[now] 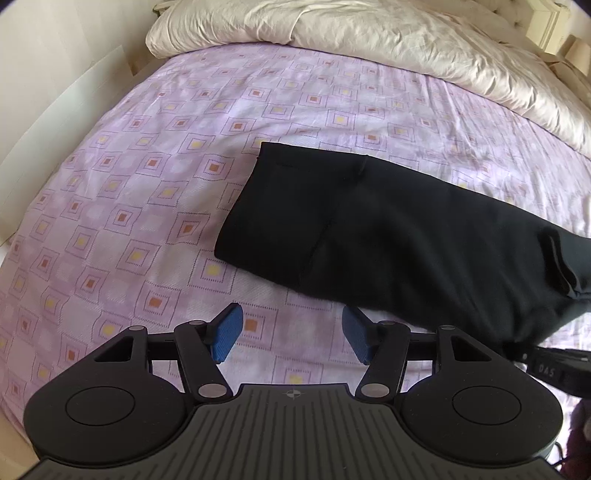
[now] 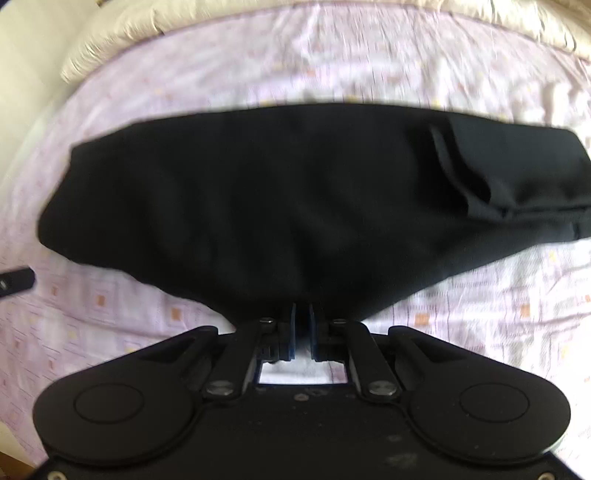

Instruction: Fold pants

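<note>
While the left wrist camera looks down over a bed, the left tool (image 1: 291, 334) hangs with its two blue pads (image 1: 227, 332) spread apart and nothing between them, only the lilac bedsheet (image 1: 129, 192) with its pattern of small orange and yellow squares below. Black pants (image 1: 369, 229) lie flat on that sheet, just beyond and to the right of the tool, one straight short end toward the left and the rest running off to the right, where the cloth bunches into a fold. A seam runs across the fabric near its middle. A cream quilt (image 1: 369, 37) is heaped along the far edge of the bed. Part of a black device (image 1: 554, 369) shows at the lower right edge, where the dark cloth ends.

From the right wrist camera, which is blurred, the right tool (image 2: 303, 325) has its pads pressed together on the near edge of the black pants (image 2: 277, 192); the cloth is drawn to a point where it meets the pads. The garment spreads wide across the view on the lilac bedsheet (image 2: 480, 314), with a fold of overlapping layers toward its right end. The cream quilt (image 2: 118, 33) lines the far edge. A small black object (image 2: 16, 282) pokes in at the left edge.
</note>
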Available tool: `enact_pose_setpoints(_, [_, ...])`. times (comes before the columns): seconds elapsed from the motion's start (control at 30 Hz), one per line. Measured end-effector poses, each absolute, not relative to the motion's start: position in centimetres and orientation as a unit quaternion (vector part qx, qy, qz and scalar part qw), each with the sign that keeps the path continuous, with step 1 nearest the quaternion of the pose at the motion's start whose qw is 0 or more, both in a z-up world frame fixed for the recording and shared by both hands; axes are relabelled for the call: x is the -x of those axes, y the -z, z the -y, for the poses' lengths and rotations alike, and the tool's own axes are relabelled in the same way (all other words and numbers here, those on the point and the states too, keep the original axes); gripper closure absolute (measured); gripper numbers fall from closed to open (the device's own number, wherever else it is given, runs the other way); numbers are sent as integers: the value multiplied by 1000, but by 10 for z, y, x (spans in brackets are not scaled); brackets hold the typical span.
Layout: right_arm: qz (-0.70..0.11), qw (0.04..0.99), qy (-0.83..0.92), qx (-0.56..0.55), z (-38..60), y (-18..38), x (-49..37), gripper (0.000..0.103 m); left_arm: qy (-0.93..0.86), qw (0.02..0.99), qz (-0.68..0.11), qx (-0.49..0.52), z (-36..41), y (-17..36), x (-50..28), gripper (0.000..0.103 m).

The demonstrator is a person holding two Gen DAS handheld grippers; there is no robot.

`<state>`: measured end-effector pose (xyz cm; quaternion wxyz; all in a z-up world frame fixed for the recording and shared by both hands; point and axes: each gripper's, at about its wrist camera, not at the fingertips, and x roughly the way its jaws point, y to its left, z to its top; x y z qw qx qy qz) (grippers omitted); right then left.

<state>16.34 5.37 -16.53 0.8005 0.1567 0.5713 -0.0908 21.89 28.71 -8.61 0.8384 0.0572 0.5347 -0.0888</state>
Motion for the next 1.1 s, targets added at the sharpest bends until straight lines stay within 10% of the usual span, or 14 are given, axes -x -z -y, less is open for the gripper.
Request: enact_pose_setpoints(1.1, [-583, 793, 94, -149, -58, 167, -175, 94, 158, 810, -546, 144, -335, 120, -254, 38])
